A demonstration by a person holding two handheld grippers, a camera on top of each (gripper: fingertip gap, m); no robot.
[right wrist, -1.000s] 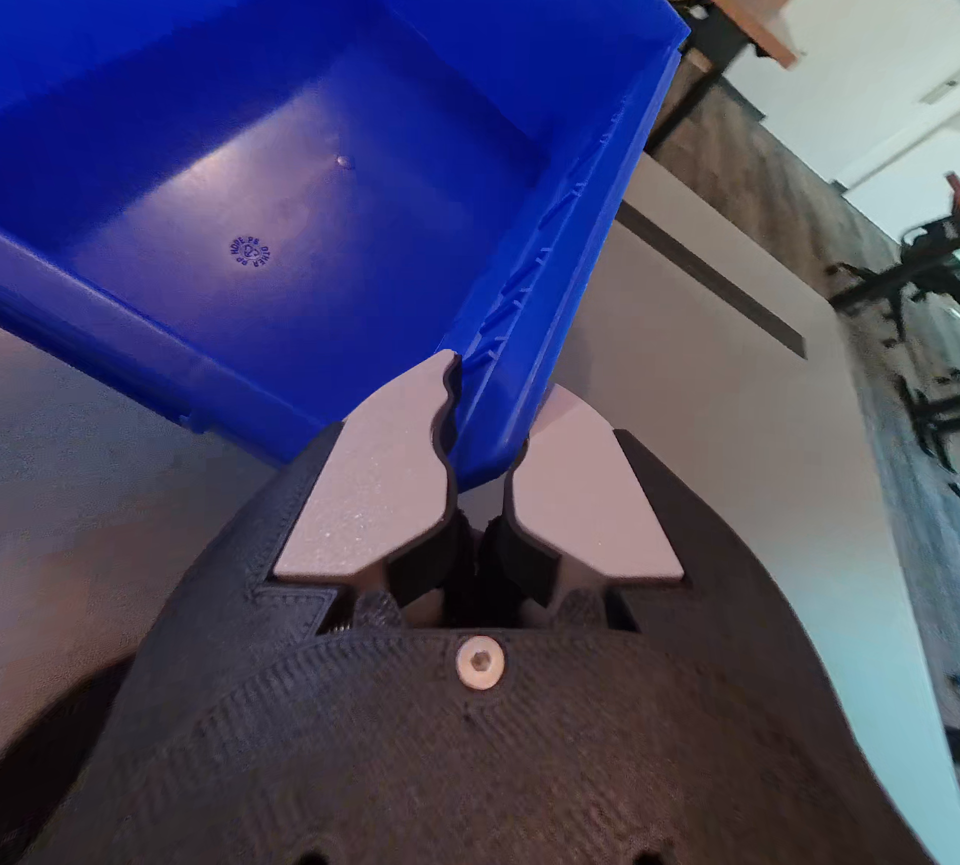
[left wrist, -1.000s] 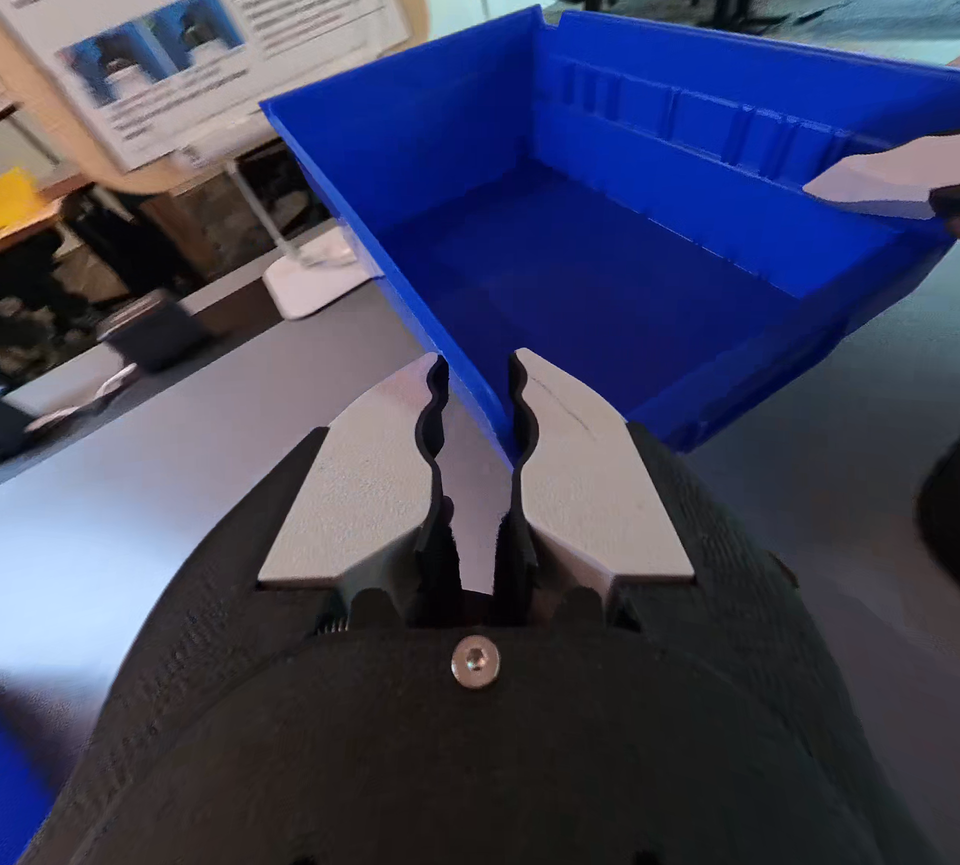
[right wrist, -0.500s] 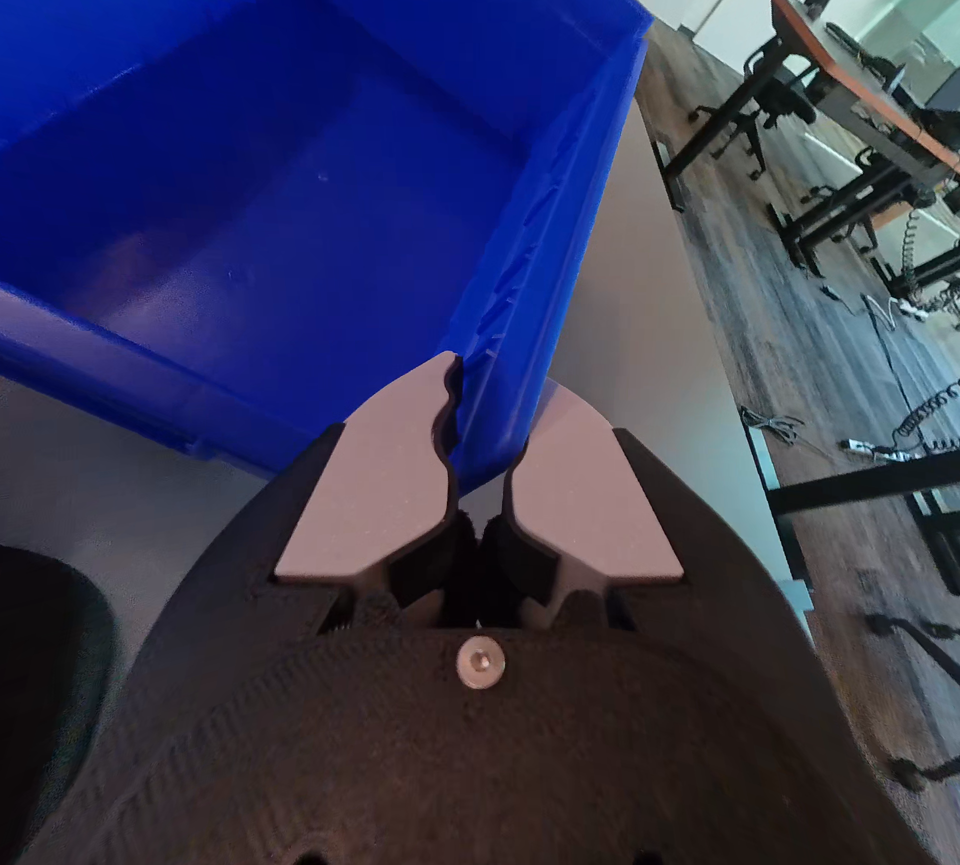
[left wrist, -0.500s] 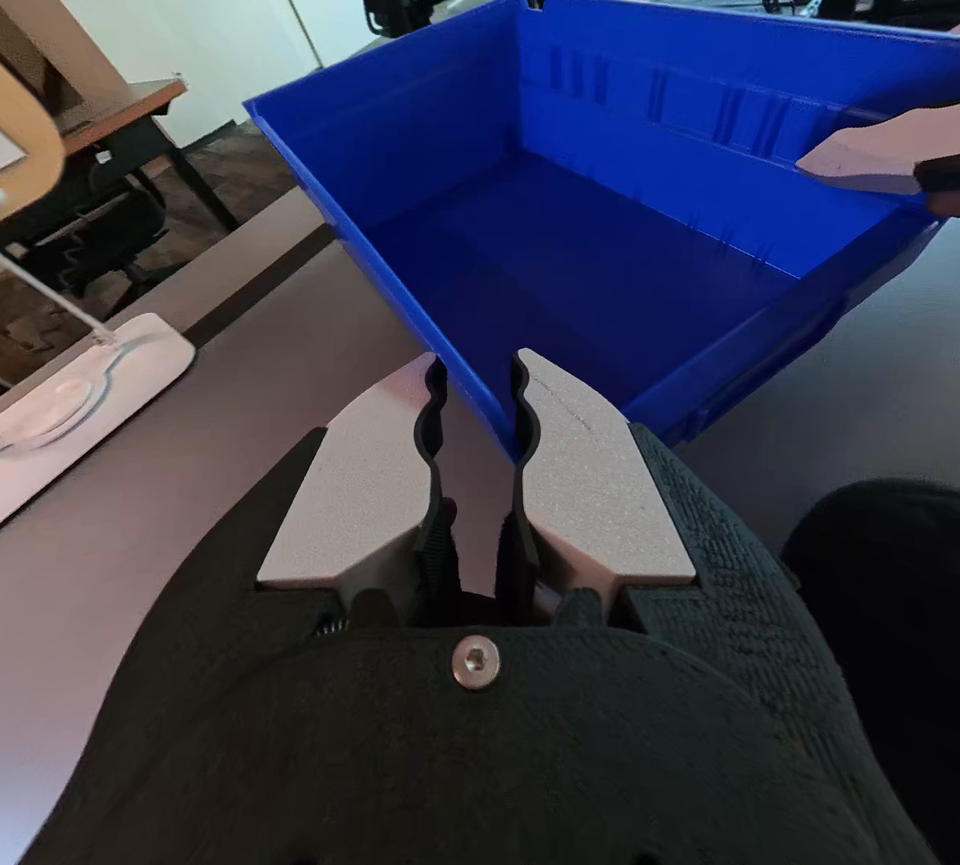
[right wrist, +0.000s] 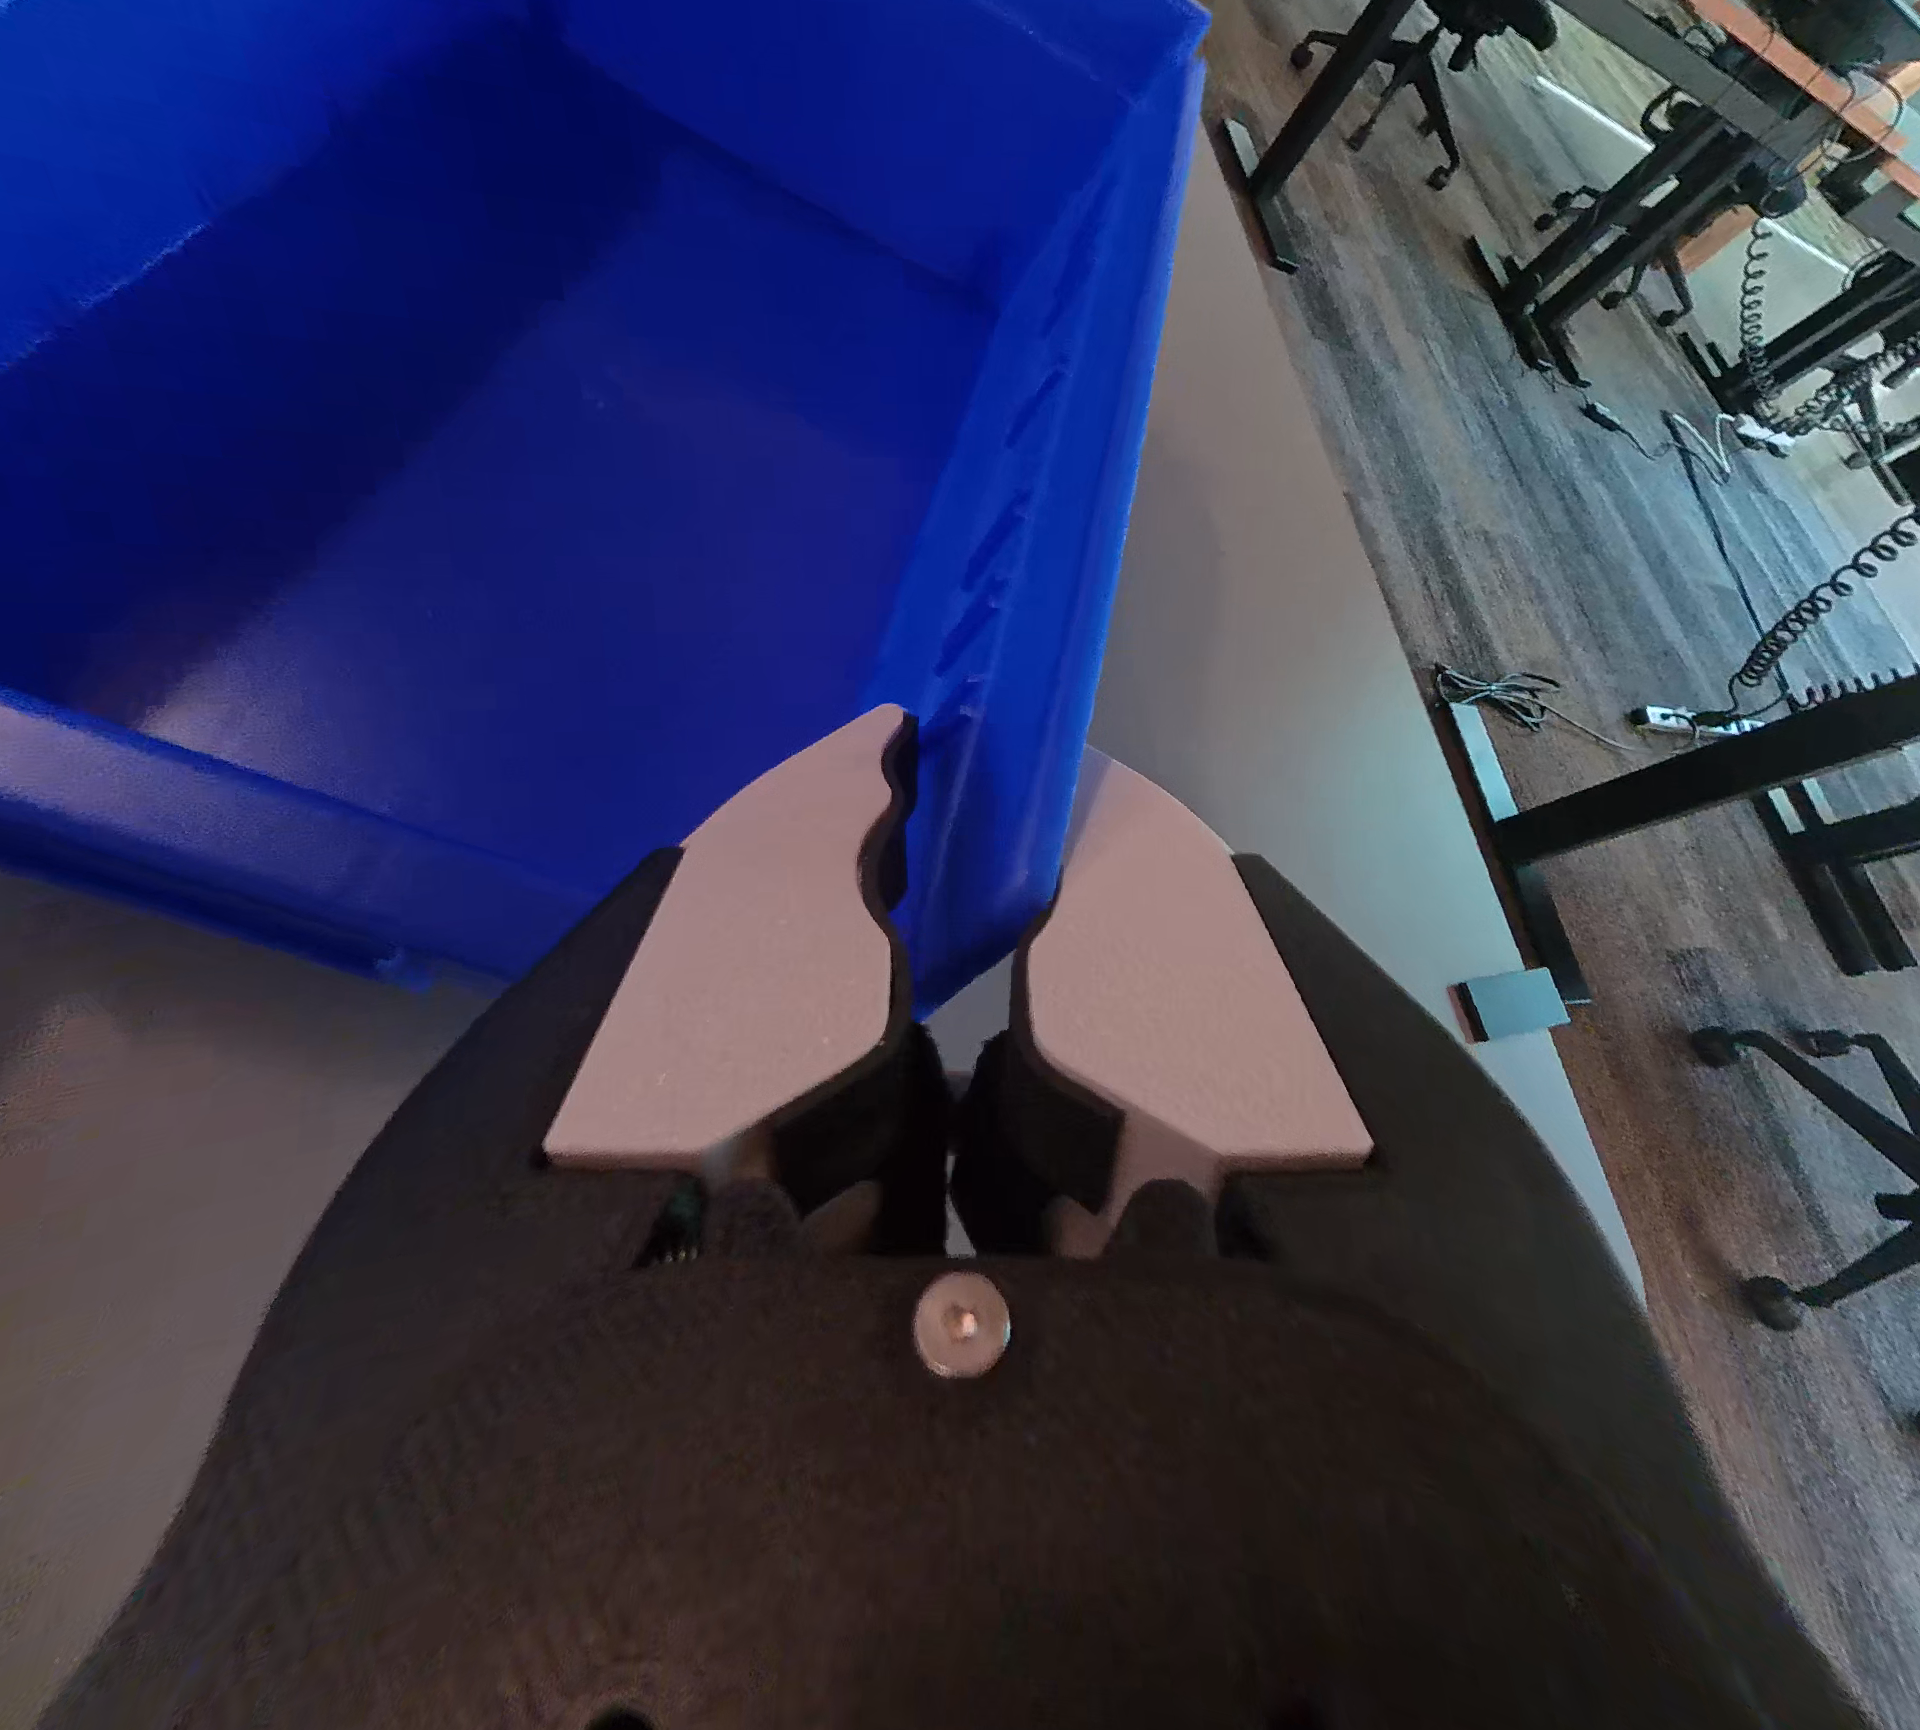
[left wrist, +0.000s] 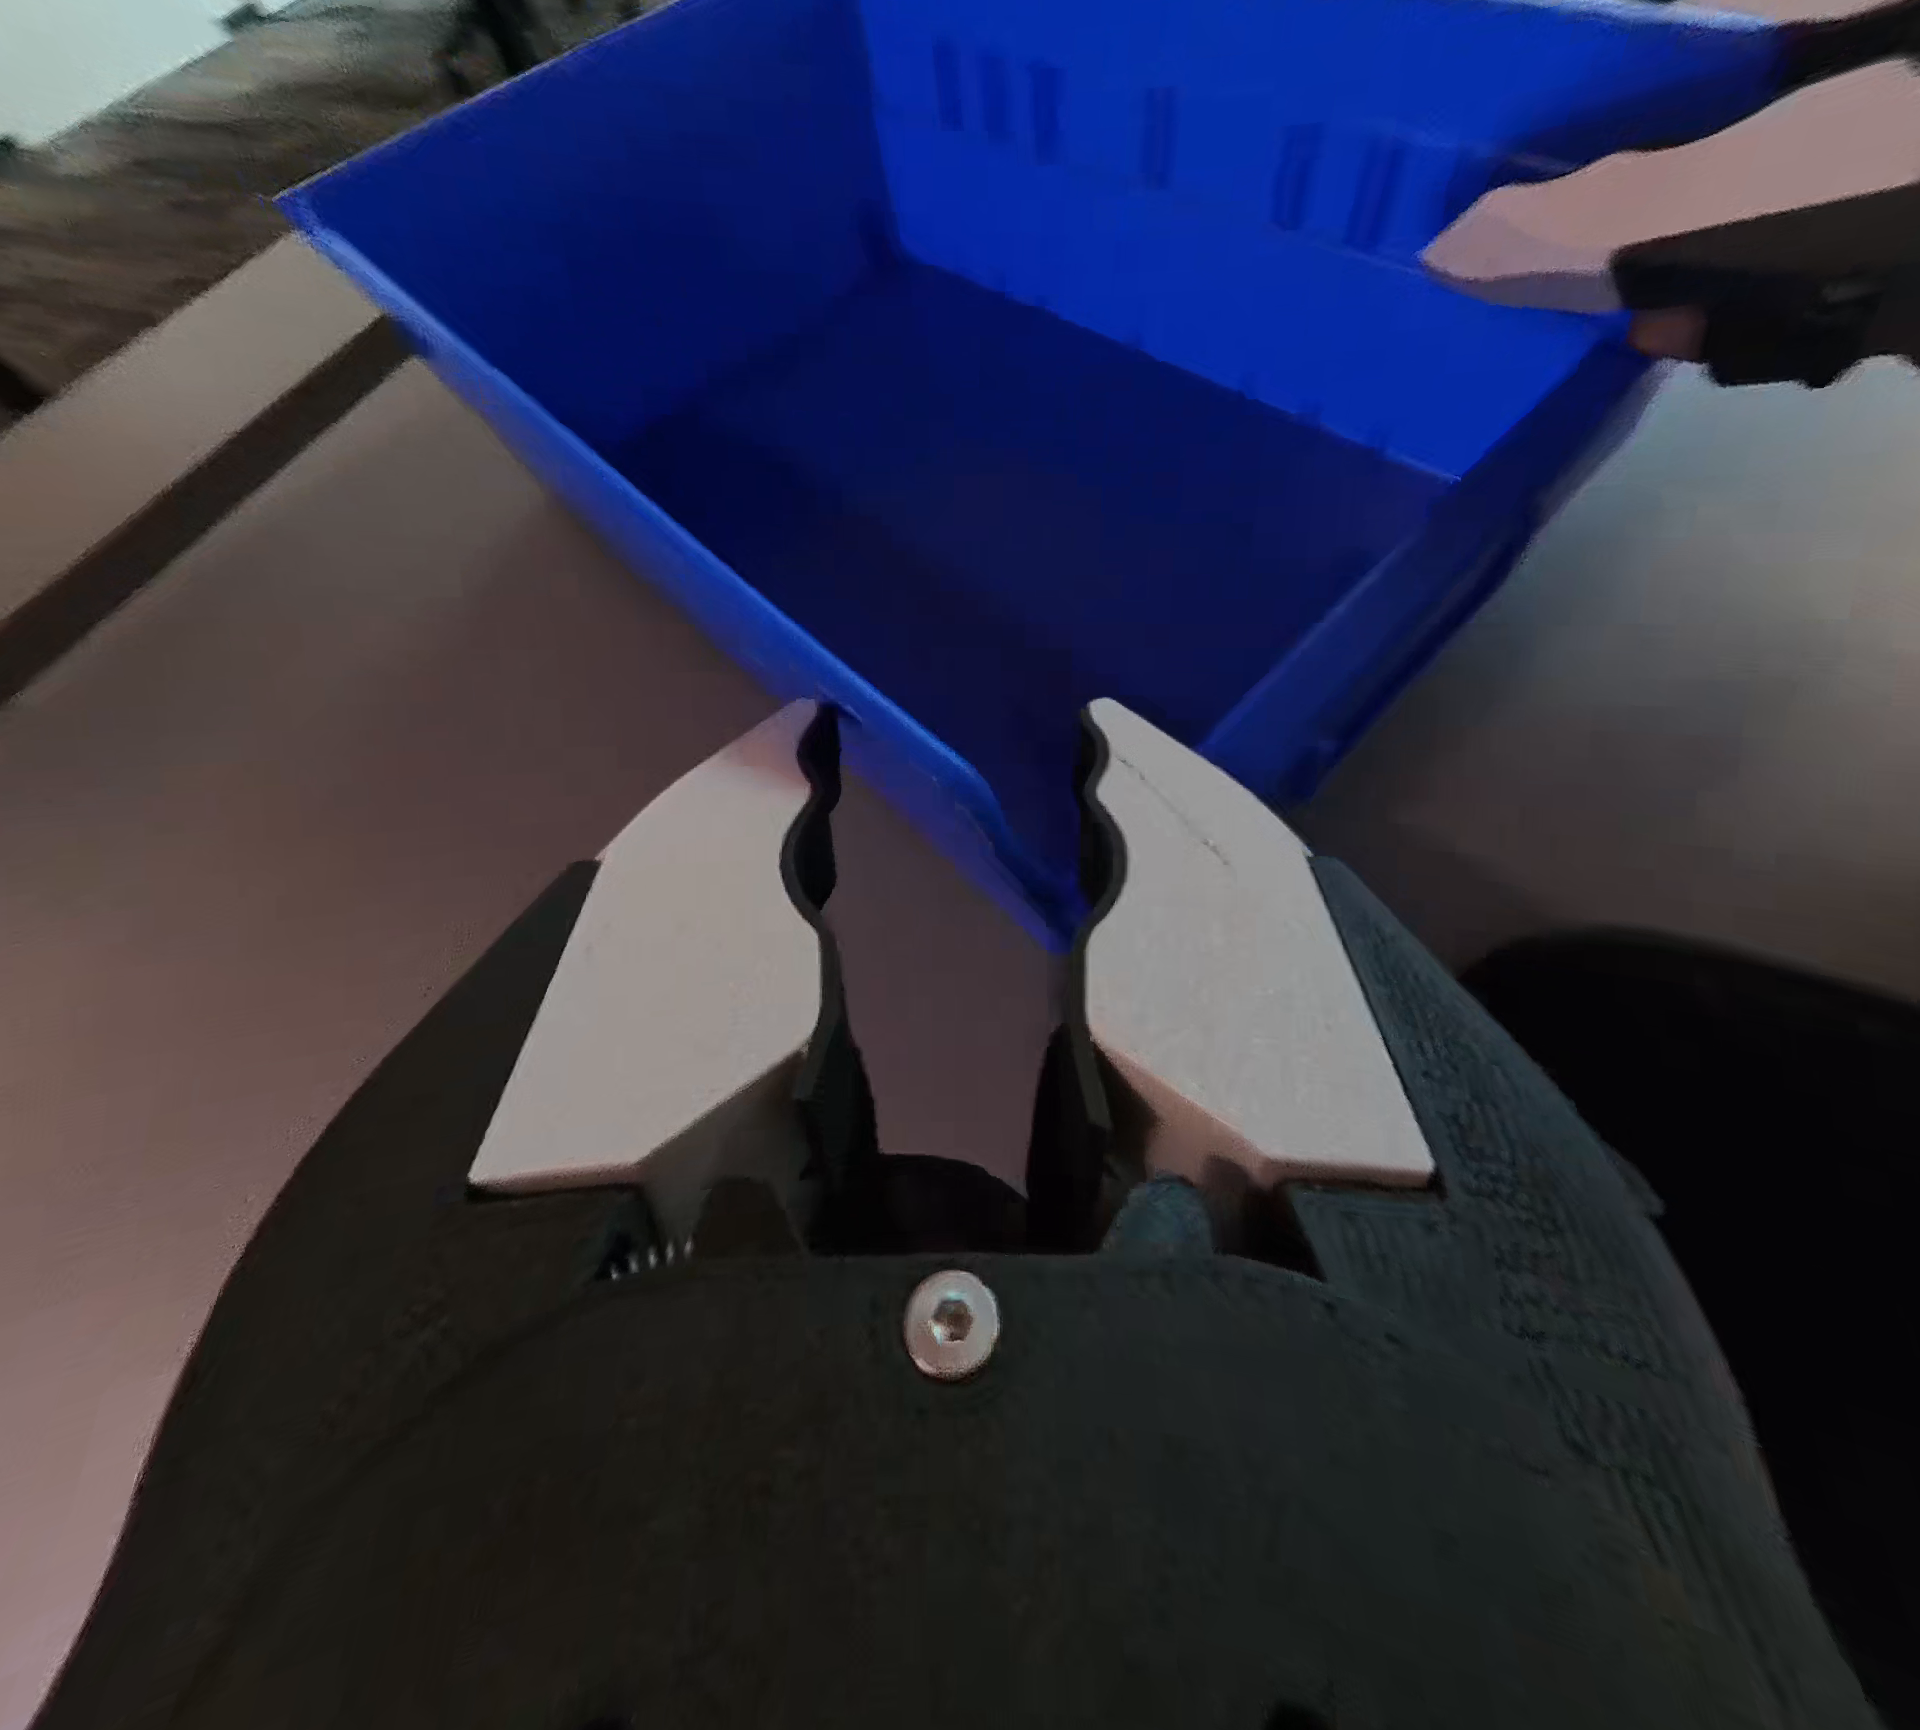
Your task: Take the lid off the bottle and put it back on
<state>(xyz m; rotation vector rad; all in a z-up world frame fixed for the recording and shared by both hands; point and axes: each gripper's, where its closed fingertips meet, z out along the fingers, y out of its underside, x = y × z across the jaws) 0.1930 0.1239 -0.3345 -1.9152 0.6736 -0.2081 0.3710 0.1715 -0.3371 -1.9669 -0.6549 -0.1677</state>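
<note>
a large, empty, bright blue moulded plastic storage bin [left wrist: 1039,392] sits on a smooth grey-brown surface [left wrist: 312,745], gripped at two of its near corners. the left hand-held gripper [left wrist: 951,724], with pale flat fingers on a black printed body, is spread apart around the bin's near left corner: the thin side wall runs between its fingers, close against the right one, with a clear gap to the left one, so it does not look clamped. the right hand-held gripper [right wrist: 992,745] is pinching the bin's right side wall near the front corner, one finger inside the bin and one outside. in the left wrist view the same gripper shows far right, on the bin's rim [left wrist: 1538,267].

this two-corner hold reads as handling for moving or placing the bin; judging by the left fingers standing apart, it may be being let go.

the bottle and its lid are not visible in either view. the bin's floor is bare, and the visible surface around it shows no bottle, so its place relative to either gripper cannot be told. beyond the surface edge lie a wooden floor [right wrist: 1455,454] and black-legged office desks [right wrist: 1621,18].
</note>
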